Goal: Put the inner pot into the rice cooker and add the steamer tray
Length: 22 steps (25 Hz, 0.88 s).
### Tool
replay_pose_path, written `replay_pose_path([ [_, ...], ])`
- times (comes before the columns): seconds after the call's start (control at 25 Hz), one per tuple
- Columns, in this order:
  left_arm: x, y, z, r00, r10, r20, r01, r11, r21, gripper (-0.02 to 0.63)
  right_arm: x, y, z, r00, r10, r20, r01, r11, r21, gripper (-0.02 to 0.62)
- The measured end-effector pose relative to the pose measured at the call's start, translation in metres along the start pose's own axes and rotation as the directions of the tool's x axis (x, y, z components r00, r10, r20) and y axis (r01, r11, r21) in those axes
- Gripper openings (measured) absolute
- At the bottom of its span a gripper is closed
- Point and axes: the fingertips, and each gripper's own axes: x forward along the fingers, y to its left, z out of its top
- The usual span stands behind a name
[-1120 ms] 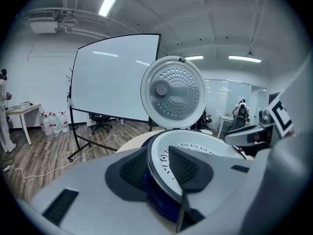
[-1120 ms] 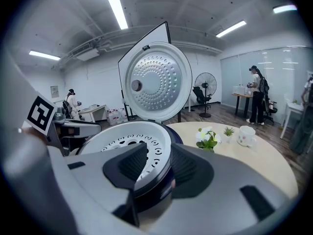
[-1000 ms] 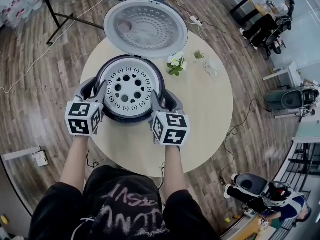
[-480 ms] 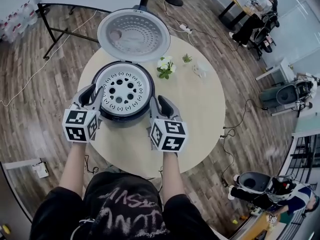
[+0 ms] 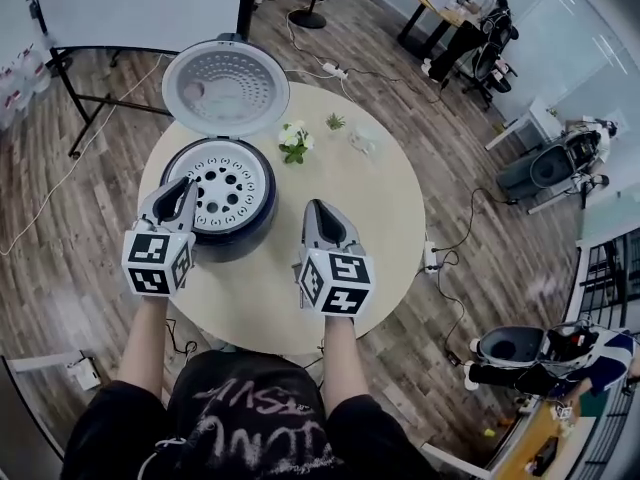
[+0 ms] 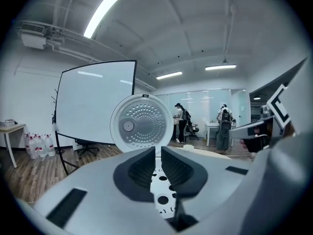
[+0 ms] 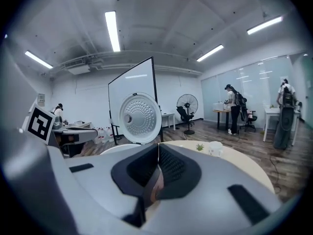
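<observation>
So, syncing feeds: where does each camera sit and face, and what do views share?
Head view: on the head, steeply down at table and cooker; left gripper, right gripper, arms show.
Left gripper view: on left gripper, along its empty jaws, just closed to a slit, toward the lid; right gripper shows.
Right gripper view: on right gripper, along shut jaws; left gripper shows.
Shared: the lid.
</observation>
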Motion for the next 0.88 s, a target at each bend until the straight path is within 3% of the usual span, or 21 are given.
replay_pose_path([
  [0.2,0.001,-0.022,0.013,0.999,-0.039,0.034,0.038,0.999,0.032,0.015,-0.025,-0.021,0.012,0.998,-0.050,0.045,0.050,0.999,-0.005,0.005],
  [0.52,0.011,-0.063,0.049,0.986,-0.121,0.119,0.114,0.991,0.065,0.012,-0.067,-0.063,0.026,0.984,-0.150,0.098,0.151,0.988,-0.004,0.005],
  [0.88,0.021,-0.116,0.072,0.958,-0.228,0.174,0.214,0.972,0.097,0.012,-0.121,-0.113,0.033,0.946,-0.265,0.186,0.266,0.964,0.021,0.005],
])
